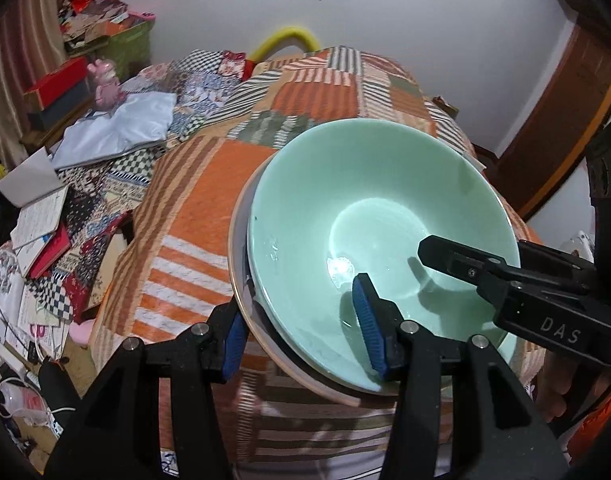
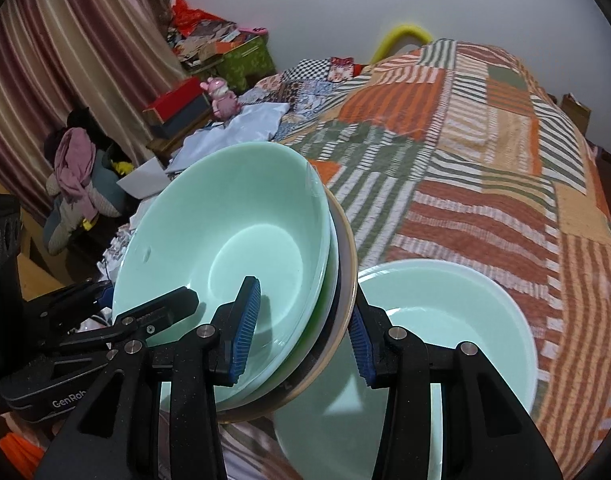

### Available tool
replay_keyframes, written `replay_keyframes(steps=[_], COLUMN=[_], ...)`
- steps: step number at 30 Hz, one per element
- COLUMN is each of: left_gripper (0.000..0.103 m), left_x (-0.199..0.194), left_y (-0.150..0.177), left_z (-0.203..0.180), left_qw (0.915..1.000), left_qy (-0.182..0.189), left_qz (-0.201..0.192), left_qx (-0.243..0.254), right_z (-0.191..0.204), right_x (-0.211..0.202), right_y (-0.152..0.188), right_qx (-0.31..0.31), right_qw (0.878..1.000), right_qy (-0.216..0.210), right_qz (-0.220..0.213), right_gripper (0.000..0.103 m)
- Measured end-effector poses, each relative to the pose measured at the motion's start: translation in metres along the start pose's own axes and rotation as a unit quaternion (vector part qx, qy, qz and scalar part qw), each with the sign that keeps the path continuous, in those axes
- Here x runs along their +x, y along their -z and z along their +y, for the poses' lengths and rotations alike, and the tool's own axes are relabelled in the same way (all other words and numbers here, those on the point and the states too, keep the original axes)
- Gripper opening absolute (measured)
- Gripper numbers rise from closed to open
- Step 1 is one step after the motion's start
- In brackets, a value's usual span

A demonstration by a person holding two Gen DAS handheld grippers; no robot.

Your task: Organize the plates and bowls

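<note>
right tongs clamping tilted bowl stack

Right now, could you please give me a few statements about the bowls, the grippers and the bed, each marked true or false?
1. The left gripper clamps the rim of a stack topped by a pale green glazed bowl. True.
2. The right gripper hangs free, touching nothing. False: one of its blue pads sits inside that stack's rim and the other outside it.
3. A second pale green bowl sits on the bed, apart from the held stack. True.
4. The striped patchwork quilt is plain blue. False: it is orange, green and cream.
5. The stack holds only one dish. False: a tan-rimmed plate lies under the top bowl.
</note>
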State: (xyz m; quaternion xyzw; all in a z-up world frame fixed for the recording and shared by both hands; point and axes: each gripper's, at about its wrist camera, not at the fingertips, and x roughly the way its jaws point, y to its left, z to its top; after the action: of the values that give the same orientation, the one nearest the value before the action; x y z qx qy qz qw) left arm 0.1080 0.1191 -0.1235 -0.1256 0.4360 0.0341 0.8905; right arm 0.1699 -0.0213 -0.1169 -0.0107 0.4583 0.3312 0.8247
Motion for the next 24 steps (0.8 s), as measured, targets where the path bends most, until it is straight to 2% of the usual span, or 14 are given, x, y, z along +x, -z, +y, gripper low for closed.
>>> replay_keyframes(steps=[10,18,24], left_gripper=[0.049,0.049,0.049], left_x=[0.003,0.009,0.023], left_y=[0.001,0.004,0.006], left_z=[-0.041,-0.069,-0.084], left_qw=[0.9990,0.9977,0.9963], left_qy=[0.034,0.042,0.051], left_qz=[0.004,0.011,0.030], left_qx=[0.027,0.052,0.062], right_z=[-0.024,-0.043,-0.059], right_x=[-0.030,-0.041,-0.044], right_y=[0.015,0.027,0.036], right_qx=[0.028,0.047,0.064], right_qw=[0.999,0.998,0.997], right_qy=[0.027,0.037,0.043], right_qz=[-0.021,-0.024,-0.023], right_gripper=[0.039,0.039,0.039])
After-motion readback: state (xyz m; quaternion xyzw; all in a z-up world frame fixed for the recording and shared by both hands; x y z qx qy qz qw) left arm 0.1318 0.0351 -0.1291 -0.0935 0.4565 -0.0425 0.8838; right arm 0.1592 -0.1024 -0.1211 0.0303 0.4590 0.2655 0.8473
